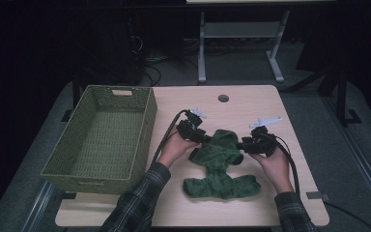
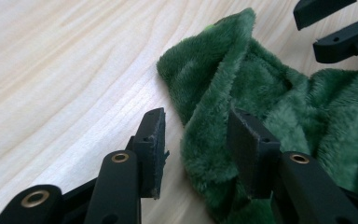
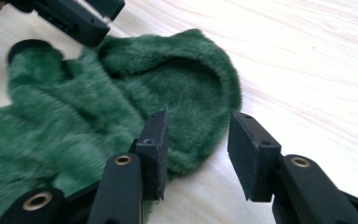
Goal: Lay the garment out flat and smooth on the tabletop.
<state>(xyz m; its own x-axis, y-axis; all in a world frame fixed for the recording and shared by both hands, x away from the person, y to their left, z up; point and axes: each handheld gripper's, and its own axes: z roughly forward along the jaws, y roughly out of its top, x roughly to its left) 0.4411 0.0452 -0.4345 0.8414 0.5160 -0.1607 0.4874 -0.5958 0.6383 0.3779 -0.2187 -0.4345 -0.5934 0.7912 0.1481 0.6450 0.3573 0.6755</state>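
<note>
A green fleecy garment (image 1: pixel 220 164) lies crumpled on the wooden table (image 1: pixel 251 104). My left gripper (image 1: pixel 204 137) sits at its upper left edge and my right gripper (image 1: pixel 239 145) at its upper right. In the left gripper view, a raised fold of the garment (image 2: pixel 214 70) stands between the jaws of my left gripper (image 2: pixel 200 149). It lies against the right pad, with a gap to the left pad. In the right gripper view, my right gripper (image 3: pixel 198 151) is open over the rounded hem of the garment (image 3: pixel 74 116), which lies by the left pad.
A woven green basket (image 1: pixel 147 130) stands on the table's left, close to my left hand. A small round hole (image 1: pixel 223 98) is in the tabletop near the far edge. Bare wood lies beyond and to the right of the garment.
</note>
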